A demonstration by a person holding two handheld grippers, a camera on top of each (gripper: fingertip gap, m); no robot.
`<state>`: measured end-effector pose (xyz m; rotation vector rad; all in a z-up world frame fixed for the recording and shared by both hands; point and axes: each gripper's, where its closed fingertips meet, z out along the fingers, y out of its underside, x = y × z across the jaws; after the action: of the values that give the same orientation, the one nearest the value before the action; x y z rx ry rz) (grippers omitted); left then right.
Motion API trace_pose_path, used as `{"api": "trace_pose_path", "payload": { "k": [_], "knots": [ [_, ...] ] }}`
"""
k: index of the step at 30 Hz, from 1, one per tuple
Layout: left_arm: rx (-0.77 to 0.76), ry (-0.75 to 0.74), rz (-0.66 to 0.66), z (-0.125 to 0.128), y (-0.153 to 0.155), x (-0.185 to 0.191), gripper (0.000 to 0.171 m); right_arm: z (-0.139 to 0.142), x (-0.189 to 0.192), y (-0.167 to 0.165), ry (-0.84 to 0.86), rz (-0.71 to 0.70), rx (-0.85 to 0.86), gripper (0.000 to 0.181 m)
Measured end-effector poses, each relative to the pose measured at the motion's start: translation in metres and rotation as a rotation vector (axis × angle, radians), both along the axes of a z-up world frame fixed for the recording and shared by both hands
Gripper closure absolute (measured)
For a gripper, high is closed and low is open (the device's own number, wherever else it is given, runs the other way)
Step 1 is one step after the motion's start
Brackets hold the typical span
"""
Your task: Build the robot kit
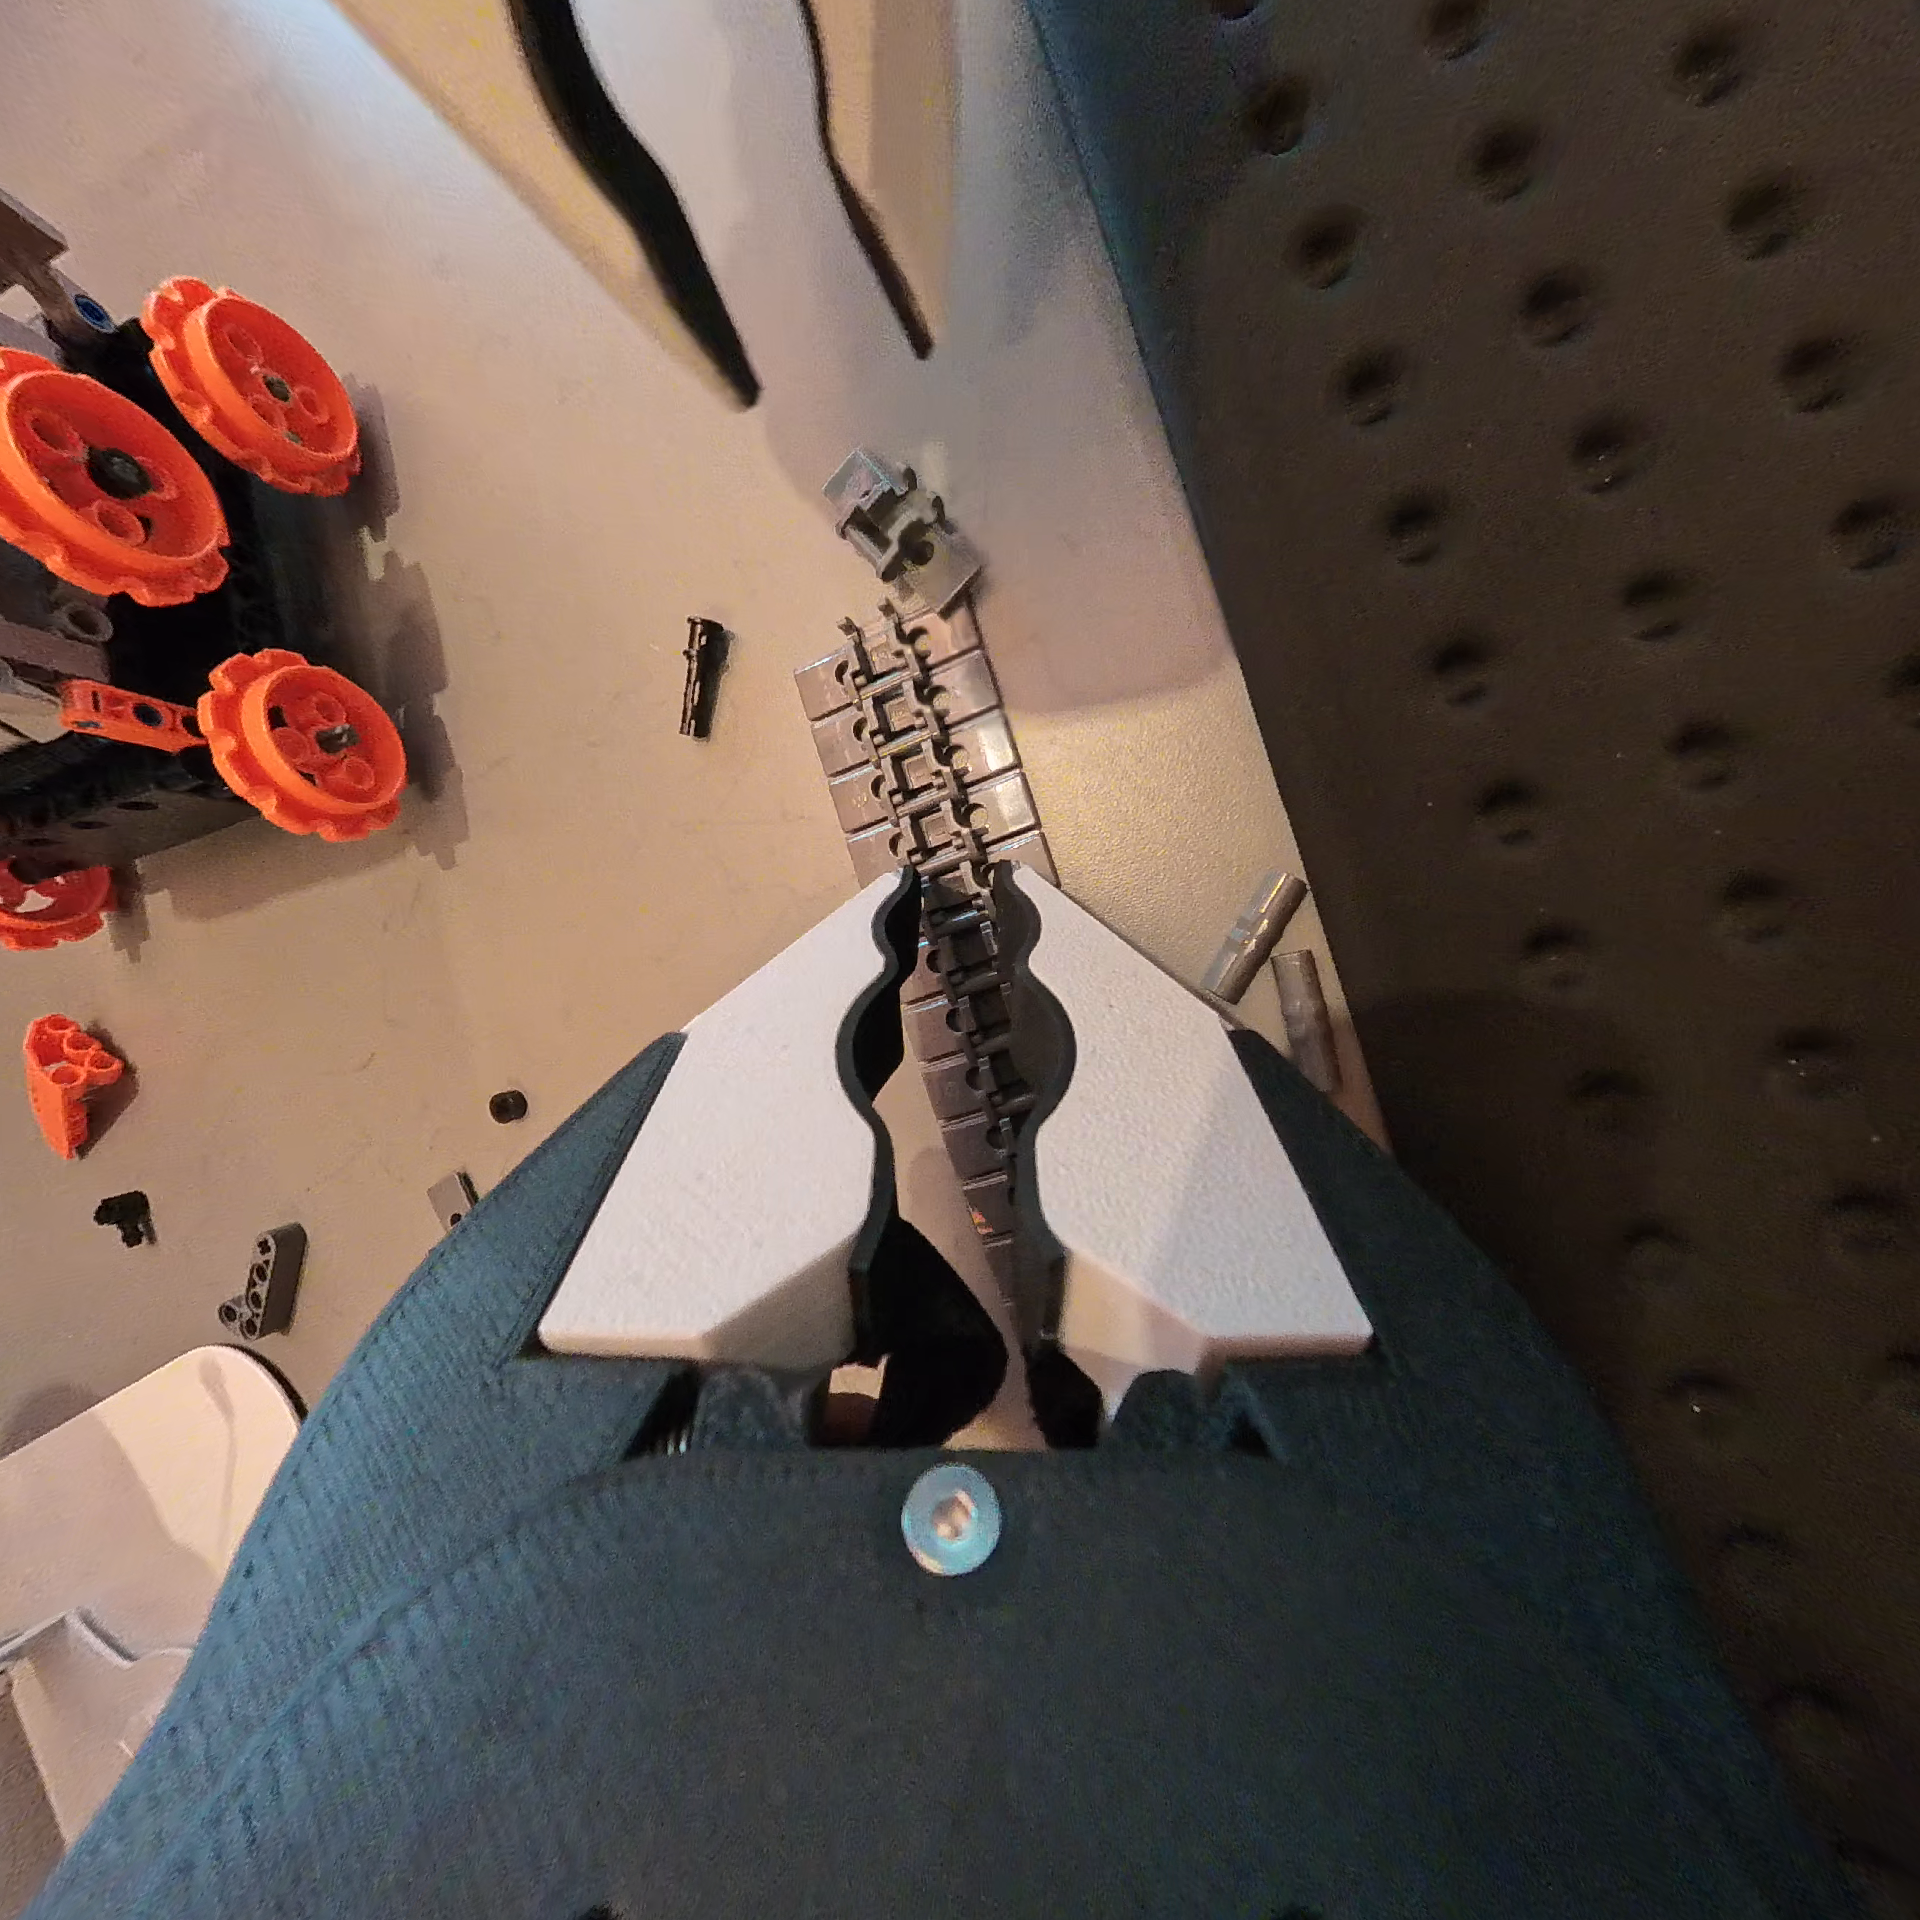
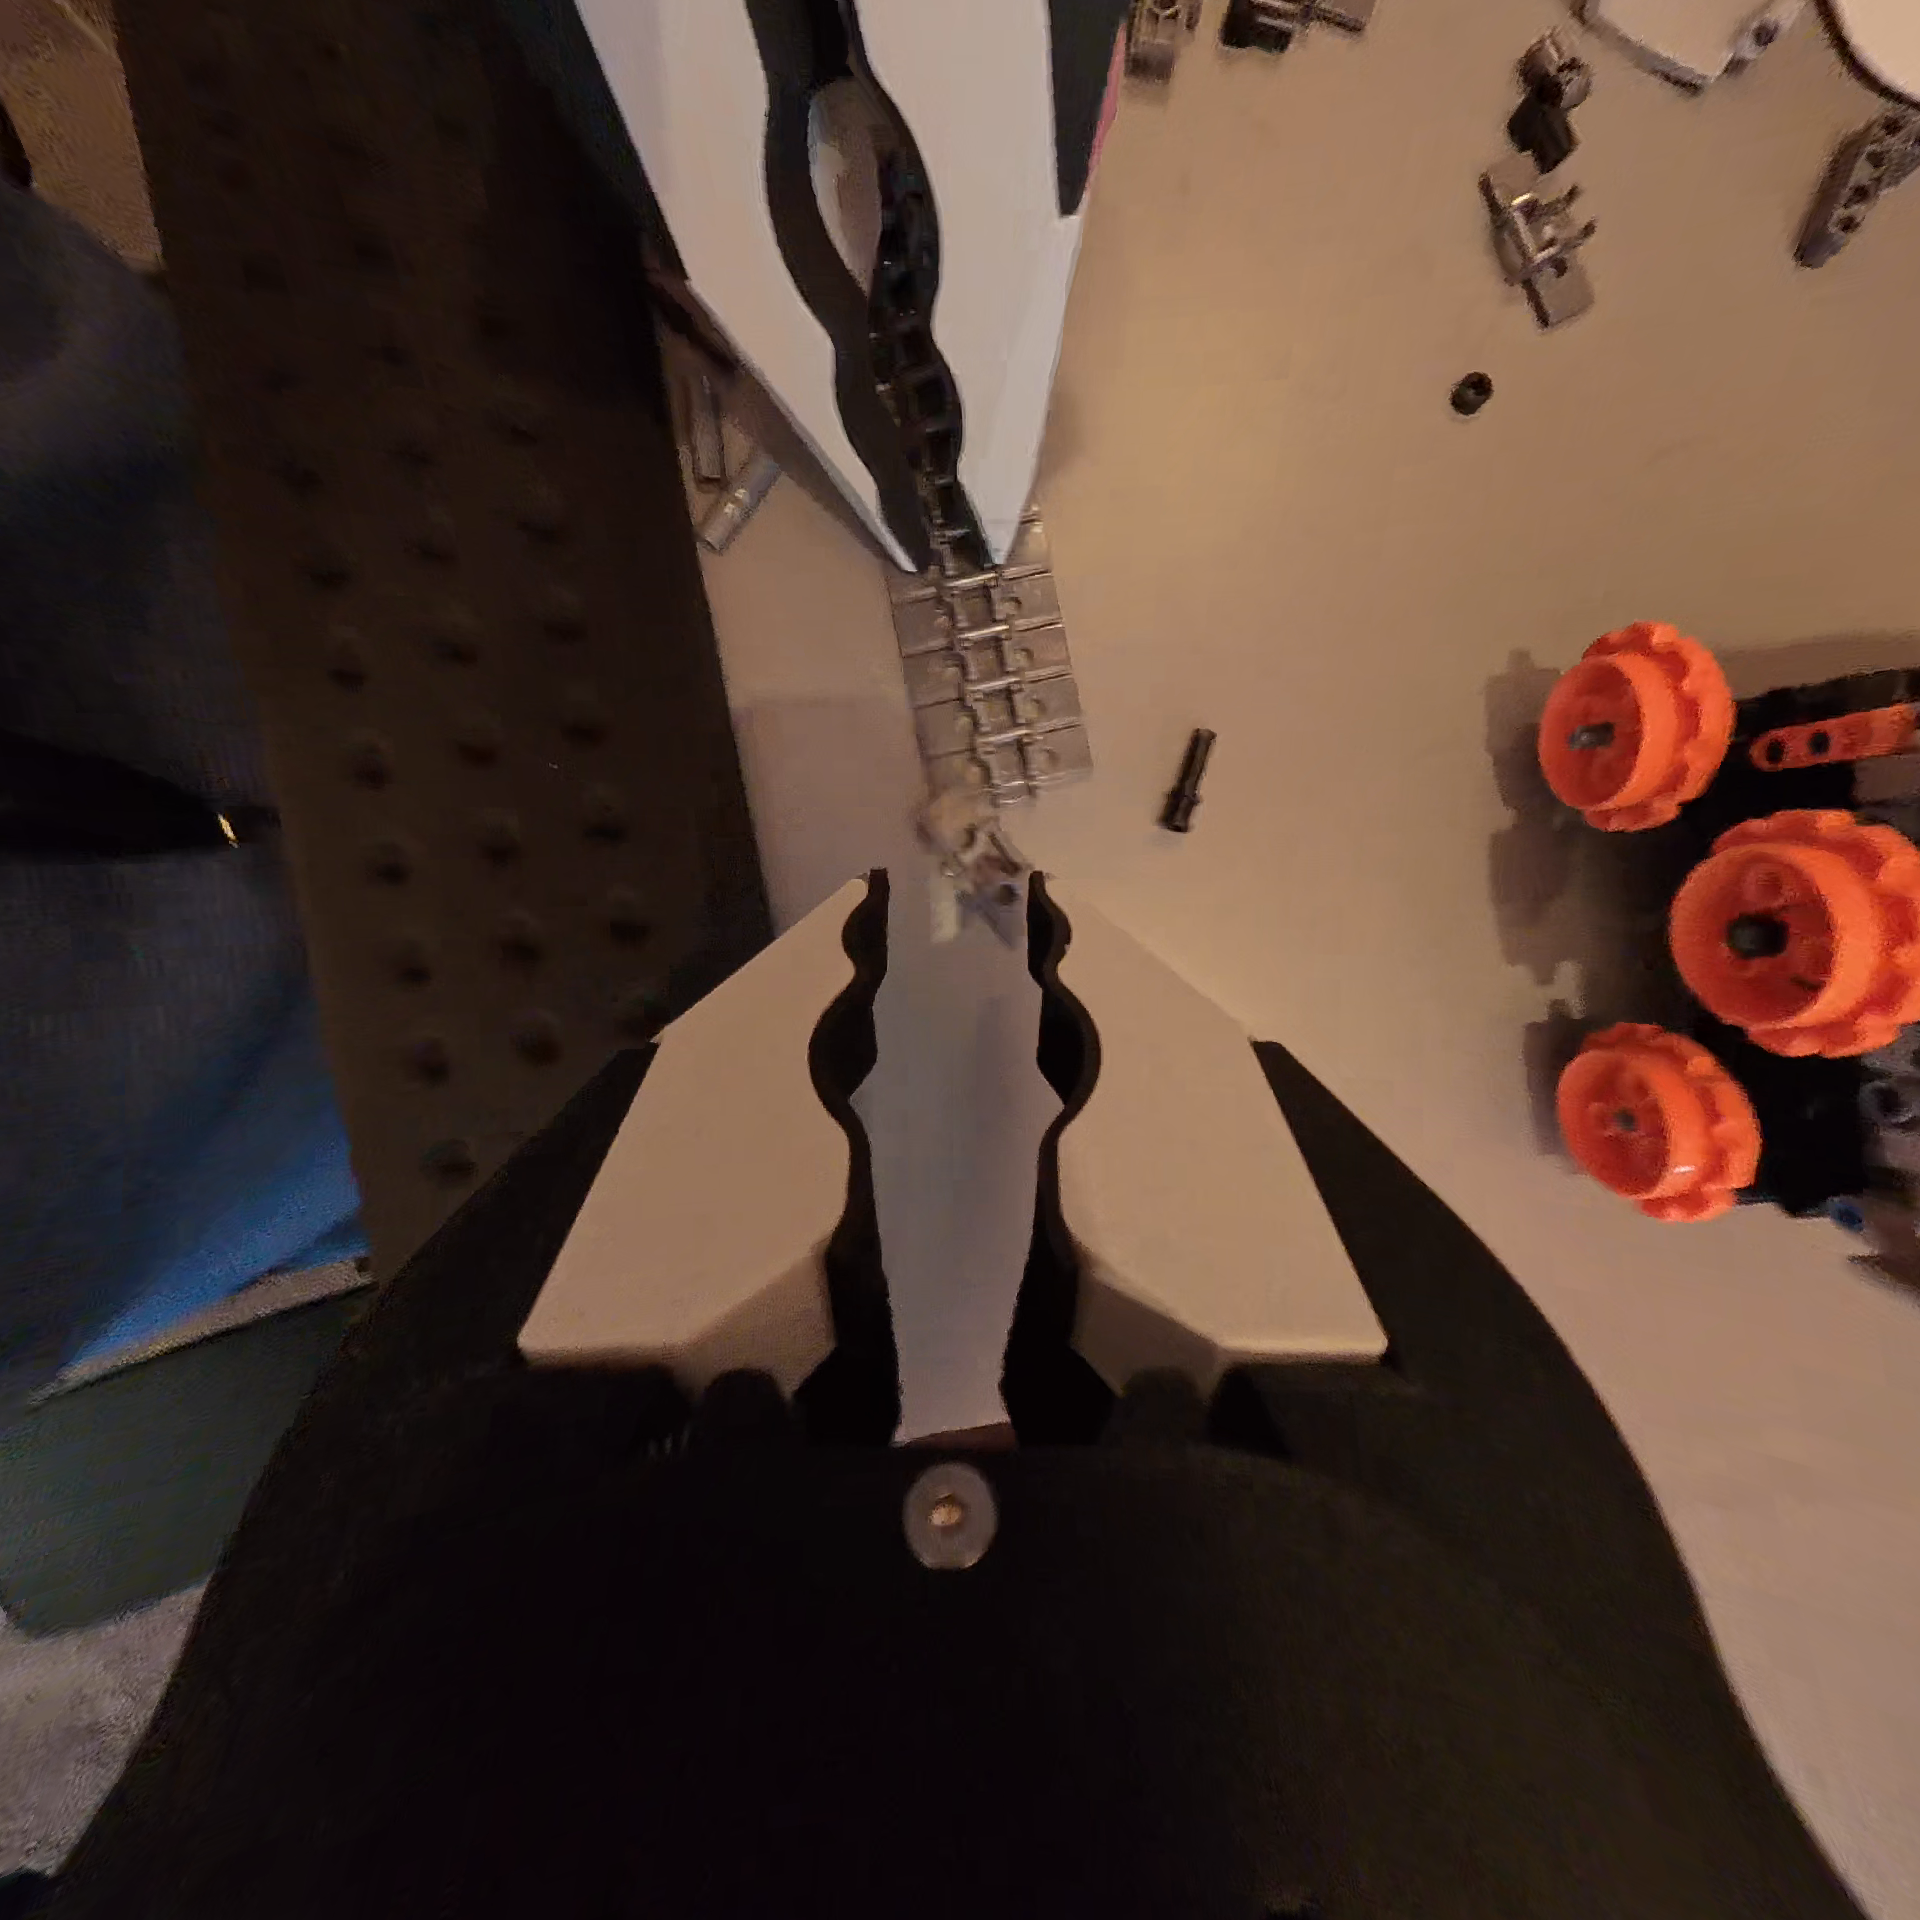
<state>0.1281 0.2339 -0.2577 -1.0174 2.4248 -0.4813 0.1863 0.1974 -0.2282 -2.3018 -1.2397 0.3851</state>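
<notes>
Gripping a grey tread chain (image 1: 925, 748) between its white fingers, the left gripper (image 1: 954, 883) lies low over the table (image 1: 582, 582) and points along its near edge. Its jaws are clenched on the chain, whose linked plates run back between the black wavy pads and stretch forward flat on the surface beyond the tips.

The right gripper (image 2: 956, 883) faces it from the far end of the chain, jaws released with a clear gap between the pads. A single loose grey link (image 1: 902, 520) lies at the chain's free end, just off the last plate; in the right wrist view it sits at the right gripper's fingertips, but that spot is blurred, and I cannot tell whether the pads touch it.

The table is pale beige and smooth. A short black pin (image 1: 701, 677) lies near the chain. Farther off stands a black brick-built model (image 1: 156, 644) carrying several orange sprocket wheels (image 1: 301, 743), with an orange connector piece (image 1: 71, 1081) lying apart from it. A small black bush (image 1: 507, 1104), a dark grey bent beam (image 1: 265, 1278) and other small dark parts are scattered across the surface, and two grey axle pieces (image 1: 1252, 935) rest at the table's edge beside the left gripper. Beyond that edge stands a dark dimpled panel (image 1: 1610, 727).
</notes>
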Motion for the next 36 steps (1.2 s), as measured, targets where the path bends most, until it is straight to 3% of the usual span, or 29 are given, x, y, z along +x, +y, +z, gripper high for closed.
{"api": "trace_pose_path", "payload": {
  "k": [1, 3, 7, 13, 20, 27, 36],
  "knots": [
    [0.001, 0.002, 0.000, 0.000, 0.000, 0.000, 0.158, -0.001, -0.004, -0.003, 0.012, -0.025, 0.005, 0.156],
    [0.004, 0.002, 0.002, 0.000, 0.000, 0.000, 0.158, -0.001, -0.011, -0.003, 0.052, -0.101, 0.012, 0.173],
    [0.011, 0.002, 0.010, 0.000, 0.000, 0.000, 0.158, -0.023, -0.004, -0.001, -0.026, -0.193, 0.008, 0.159],
    [0.008, 0.007, 0.012, 0.000, 0.000, -0.001, 0.158, -0.024, -0.006, 0.002, 0.021, -0.274, -0.006, 0.159],
    [0.010, 0.003, 0.007, 0.000, -0.001, -0.002, 0.159, -0.035, -0.007, 0.006, -0.031, -0.248, -0.003, 0.172],
    [0.011, 0.002, 0.002, 0.000, -0.002, -0.003, 0.158, -0.027, -0.004, 0.014, -0.055, -0.162, 0.038, 0.164],
    [0.003, 0.003, -0.003, 0.000, -0.003, -0.003, 0.159, -0.030, -0.007, 0.017, -0.033, -0.117, 0.057, 0.171]
  ]
}}
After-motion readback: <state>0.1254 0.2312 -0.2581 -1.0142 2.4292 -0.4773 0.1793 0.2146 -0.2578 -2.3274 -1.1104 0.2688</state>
